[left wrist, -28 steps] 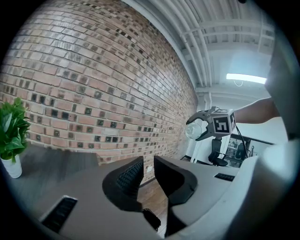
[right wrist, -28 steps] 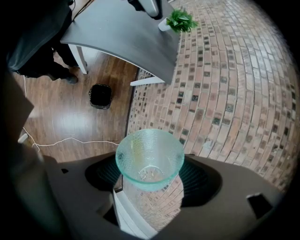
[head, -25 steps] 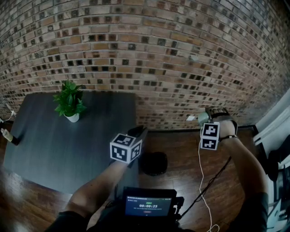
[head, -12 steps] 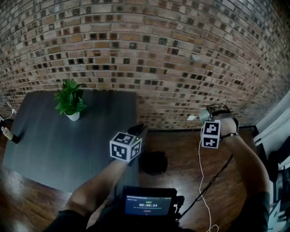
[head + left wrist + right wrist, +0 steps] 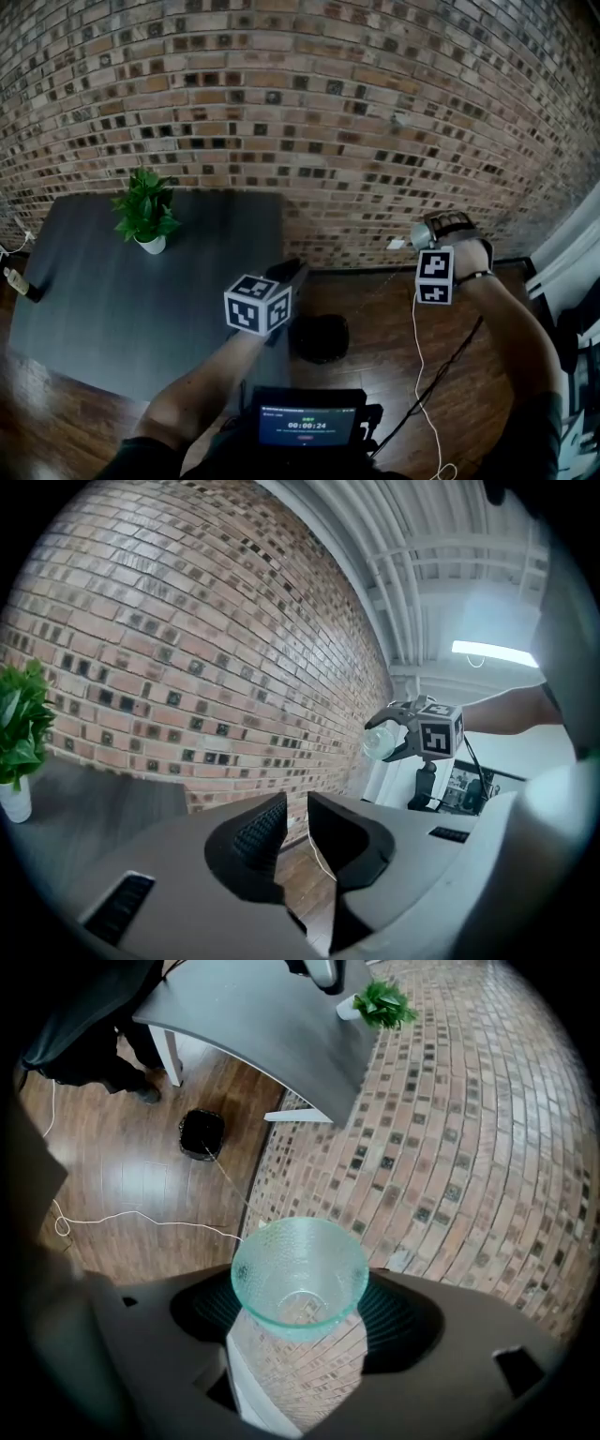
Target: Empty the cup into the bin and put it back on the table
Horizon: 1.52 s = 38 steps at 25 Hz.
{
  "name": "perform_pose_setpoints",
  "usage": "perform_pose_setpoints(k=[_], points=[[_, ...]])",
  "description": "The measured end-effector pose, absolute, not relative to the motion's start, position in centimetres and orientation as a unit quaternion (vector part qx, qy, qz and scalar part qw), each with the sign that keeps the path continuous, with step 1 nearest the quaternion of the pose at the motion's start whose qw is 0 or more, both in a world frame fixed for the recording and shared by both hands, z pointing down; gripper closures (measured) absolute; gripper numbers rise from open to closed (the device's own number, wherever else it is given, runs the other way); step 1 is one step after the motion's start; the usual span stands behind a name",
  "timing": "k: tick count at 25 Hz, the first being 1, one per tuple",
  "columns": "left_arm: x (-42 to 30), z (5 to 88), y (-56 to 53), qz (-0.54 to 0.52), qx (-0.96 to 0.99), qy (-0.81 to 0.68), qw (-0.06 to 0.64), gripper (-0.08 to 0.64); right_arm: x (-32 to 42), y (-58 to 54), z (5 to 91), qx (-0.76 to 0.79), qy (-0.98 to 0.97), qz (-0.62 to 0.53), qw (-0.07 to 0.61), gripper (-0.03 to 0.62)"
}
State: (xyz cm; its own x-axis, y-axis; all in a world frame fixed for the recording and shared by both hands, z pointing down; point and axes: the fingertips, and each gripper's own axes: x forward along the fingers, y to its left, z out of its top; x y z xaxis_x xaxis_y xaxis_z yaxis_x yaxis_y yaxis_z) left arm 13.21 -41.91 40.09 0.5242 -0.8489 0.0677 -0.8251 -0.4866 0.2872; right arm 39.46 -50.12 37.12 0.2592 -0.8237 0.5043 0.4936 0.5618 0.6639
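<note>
Brick wall (image 5: 300, 112) closes the back of the room, and a brown wooden floor (image 5: 370, 314) lies in front of it. The cup (image 5: 300, 1274) is a clear, slightly green glass one with a dotted surface. It sits between the jaws of the right tool (image 5: 302, 1309), which pinch it at the sides near its base, and its open mouth faces the camera of that tool. The cup is up in the air, over the floor and close to the wall, well apart from the tabletop (image 5: 103, 300).

Down on the floor stands the black bin (image 5: 319, 337), just beside the right edge of the tabletop. In the head view it lies between the two tools, lower than both. A thin white cable (image 5: 141, 1222) runs over the floor near it.

The left tool (image 5: 296, 819) is in the air near the corner of the tabletop. Its jaws are a little spread, with a narrow gap, and only the wall and the floor show through this gap.

The tabletop is dark grey. A small green plant (image 5: 143, 211) in a white pot stands on its far part, near the wall. A dark device with a lit screen (image 5: 300, 424) is at the bottom of the head view
</note>
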Motion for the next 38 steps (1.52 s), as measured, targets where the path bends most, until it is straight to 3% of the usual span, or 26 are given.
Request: perform_pose_setpoints(k=[22,38], points=[[13.8,39.8,-41.3,-0.045,0.870,-0.472,0.134,0.494,37.9,-49.3,36.7,0.212,-0.465,-0.427,0.746,0.209],[13.3,40.7,-40.9,-0.022,0.860,-0.492,0.131,0.495,38.9,-48.7,39.4,0.328,-0.643,-0.245,0.648,0.209]])
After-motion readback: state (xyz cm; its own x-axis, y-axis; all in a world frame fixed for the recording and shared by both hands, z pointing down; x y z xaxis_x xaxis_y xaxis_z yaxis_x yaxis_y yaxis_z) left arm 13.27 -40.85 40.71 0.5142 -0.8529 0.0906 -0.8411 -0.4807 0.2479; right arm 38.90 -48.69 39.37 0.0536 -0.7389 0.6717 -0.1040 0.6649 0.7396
